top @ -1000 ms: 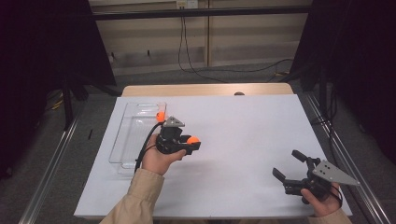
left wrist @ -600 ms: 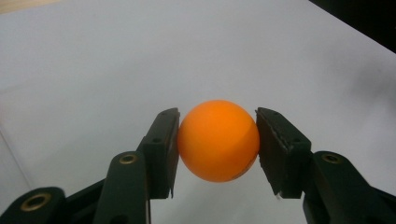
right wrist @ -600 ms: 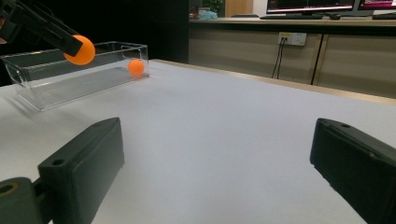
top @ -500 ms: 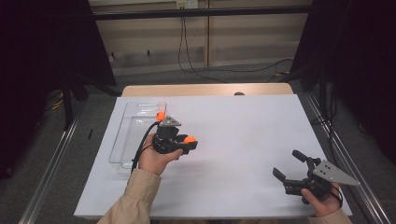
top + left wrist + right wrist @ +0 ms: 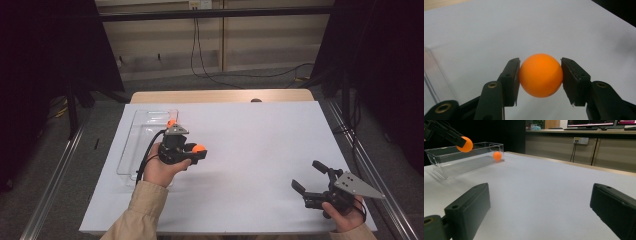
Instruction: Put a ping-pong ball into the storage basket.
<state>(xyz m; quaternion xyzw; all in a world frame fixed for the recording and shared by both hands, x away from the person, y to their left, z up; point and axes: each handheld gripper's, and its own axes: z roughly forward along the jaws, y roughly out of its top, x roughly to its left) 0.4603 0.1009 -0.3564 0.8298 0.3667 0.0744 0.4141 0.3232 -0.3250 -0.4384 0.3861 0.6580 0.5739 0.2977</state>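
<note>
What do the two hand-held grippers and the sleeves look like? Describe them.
The left hand-held gripper is black, with a grey three-cornered plate on top and a black cable trailing down past the wrist. Its jaws are flat black blocks with small brass-coloured screw holes. The right hand-held gripper is also black, with the same grey plate dotted with small holes. Both sleeves are beige.

lying on table [image 5: 260, 150]'s left part: tray [image 5: 131, 155] | sitting in tray's far end: second ball [image 5: 171, 123] | hovering just right of tray: left gripper [image 5: 540, 75] clamping ball [image 5: 541, 75] | resting at near right: right gripper [image 5: 309, 181]
</note>
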